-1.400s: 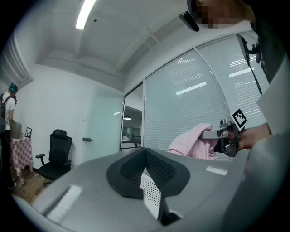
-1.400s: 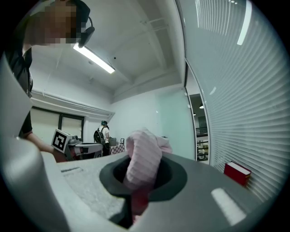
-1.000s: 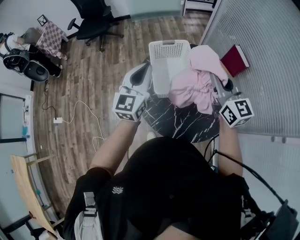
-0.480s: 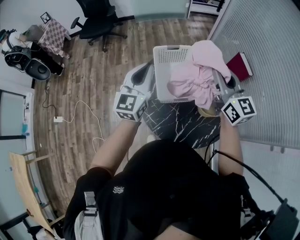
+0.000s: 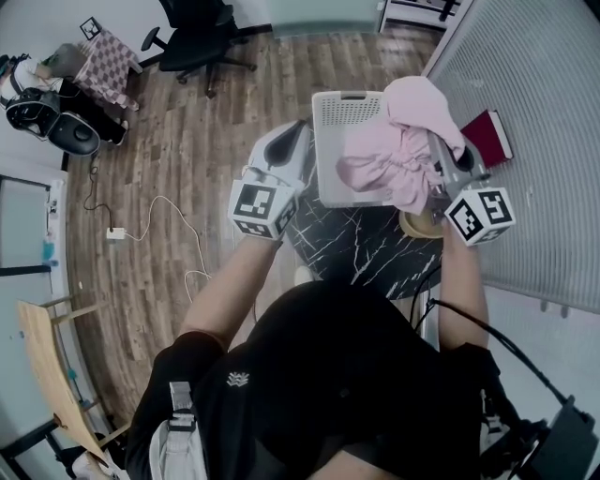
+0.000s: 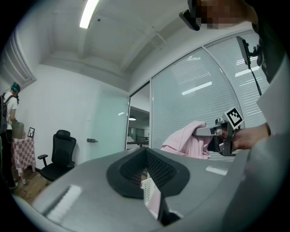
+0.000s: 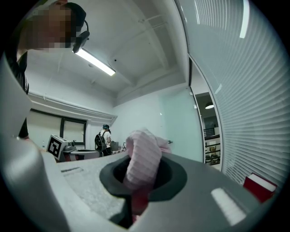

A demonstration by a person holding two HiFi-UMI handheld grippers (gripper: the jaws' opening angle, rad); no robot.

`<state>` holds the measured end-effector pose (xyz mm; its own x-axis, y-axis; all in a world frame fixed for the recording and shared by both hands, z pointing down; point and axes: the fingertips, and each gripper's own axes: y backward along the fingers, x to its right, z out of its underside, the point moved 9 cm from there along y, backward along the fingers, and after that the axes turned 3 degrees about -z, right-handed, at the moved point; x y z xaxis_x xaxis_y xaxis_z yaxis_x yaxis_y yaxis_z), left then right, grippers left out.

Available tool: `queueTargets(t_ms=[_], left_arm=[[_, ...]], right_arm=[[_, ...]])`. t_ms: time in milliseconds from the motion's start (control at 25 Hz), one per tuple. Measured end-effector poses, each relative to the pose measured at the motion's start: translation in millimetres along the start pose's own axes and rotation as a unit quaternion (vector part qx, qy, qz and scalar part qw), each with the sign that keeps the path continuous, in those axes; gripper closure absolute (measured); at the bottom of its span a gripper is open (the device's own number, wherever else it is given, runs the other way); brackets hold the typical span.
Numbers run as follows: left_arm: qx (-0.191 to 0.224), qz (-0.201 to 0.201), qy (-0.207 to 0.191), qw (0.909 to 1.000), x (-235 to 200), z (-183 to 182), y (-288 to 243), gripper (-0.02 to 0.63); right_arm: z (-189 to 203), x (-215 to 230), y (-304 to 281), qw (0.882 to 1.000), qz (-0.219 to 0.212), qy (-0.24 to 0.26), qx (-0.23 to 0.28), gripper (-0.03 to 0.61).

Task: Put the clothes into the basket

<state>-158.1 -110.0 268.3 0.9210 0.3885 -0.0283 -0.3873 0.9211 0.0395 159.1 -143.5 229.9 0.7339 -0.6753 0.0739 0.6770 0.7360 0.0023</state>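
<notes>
I look down on a wood-plank floor [image 5: 178, 150], a black office chair [image 5: 199, 37] and a ribbed partition [image 5: 544, 75]; a strip light [image 6: 88, 13] glows overhead.

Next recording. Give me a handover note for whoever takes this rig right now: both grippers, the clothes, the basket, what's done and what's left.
Left gripper: jaws shut on the wall of the white basket, at the far edge of the black table.
Right gripper: jaws shut on the pink garment, which hangs bunched over the basket's right side.
Done: garment is up over the basket, not yet released.
Left: lower it in and open the right jaws. No other clothes show on the table.
</notes>
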Motion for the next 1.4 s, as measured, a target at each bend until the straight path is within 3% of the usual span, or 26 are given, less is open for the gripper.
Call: queueTargets(t_ms=[1400], left_arm=[[-0.042,-0.011,0.003,0.999,-27,46,-11,0.607]], right_arm=[[71,13,-61,0.998,-0.014,-0.044,-0.036,0.545]])
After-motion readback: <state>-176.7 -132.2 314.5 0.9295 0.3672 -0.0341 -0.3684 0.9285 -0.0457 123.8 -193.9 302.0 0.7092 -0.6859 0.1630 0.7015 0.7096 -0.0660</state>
